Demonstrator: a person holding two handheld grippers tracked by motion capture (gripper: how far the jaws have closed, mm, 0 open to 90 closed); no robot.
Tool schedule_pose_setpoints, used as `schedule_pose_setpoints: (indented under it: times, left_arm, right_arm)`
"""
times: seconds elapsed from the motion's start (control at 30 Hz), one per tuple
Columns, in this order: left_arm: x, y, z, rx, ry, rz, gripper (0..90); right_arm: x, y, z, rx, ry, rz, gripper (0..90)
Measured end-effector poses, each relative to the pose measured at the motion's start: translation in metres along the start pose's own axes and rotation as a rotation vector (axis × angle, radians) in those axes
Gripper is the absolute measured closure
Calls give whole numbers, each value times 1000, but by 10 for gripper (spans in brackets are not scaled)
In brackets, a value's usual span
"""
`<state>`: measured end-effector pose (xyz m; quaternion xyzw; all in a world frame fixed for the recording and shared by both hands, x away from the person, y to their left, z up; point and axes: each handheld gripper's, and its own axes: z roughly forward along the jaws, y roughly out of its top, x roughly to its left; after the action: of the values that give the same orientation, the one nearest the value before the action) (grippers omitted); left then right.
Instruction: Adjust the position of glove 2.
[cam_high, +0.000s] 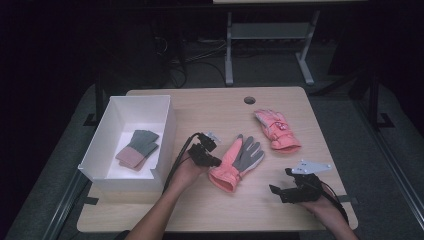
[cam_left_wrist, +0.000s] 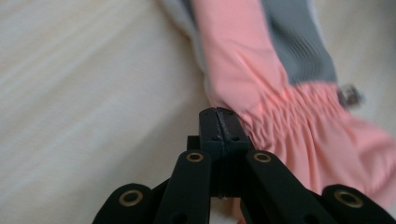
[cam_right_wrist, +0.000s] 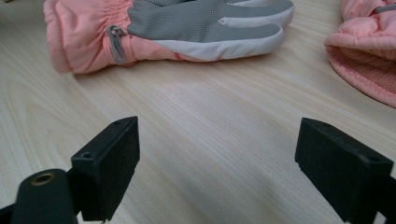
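You are working at a pale wooden table (cam_high: 200, 205) with a fine straight grain, rounded corners and a small round hole near its far edge. A padded pink ski glove (cam_high: 237, 162) is lying palm up at the middle, its palm covered in grey mesh-textured fabric, its fingers edged in white, its cuff gathered into soft elastic ruching with a small grey pull tab at the wrist. Your left gripper (cam_high: 216, 161) is reaching in from the left, its black jaws pressed fully together and holding nothing, their tips lying just beside the ruched cuff. Your right gripper (cam_high: 281, 183) is resting low near the front right corner, well apart from the glove, its blocky black jaws standing wide with bare wood between them. A second puffy pink glove (cam_high: 276, 130) is lying farther right. A white rectangular box (cam_high: 165, 130) at the left is holding a grey and pink knitted pair (cam_high: 138, 148). No writing is legible.
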<state>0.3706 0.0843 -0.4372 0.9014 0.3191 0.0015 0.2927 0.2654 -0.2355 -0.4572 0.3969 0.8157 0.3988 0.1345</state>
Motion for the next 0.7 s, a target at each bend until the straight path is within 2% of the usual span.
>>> schedule_pose_setpoints:
  times: [0.1, 0.17, 0.27, 0.7]
  left_arm:
    - [-6, -2, 0, 7, -16, 19, 899]
    - [-13, -3, 1, 22, -49, 44, 899]
    - [-20, -2, 4, 25, -72, 64, 899]
    - [-46, 14, 23, 22, -159, 137, 899]
  right_arm:
    - [0, 0, 0, 0, -1, 5, 134]
    - [-2, 0, 0, 0, -5, 6, 134]
    - [-3, -1, -2, -4, -6, 7, 134]
    - [-4, -2, -7, -15, -6, 11, 134]
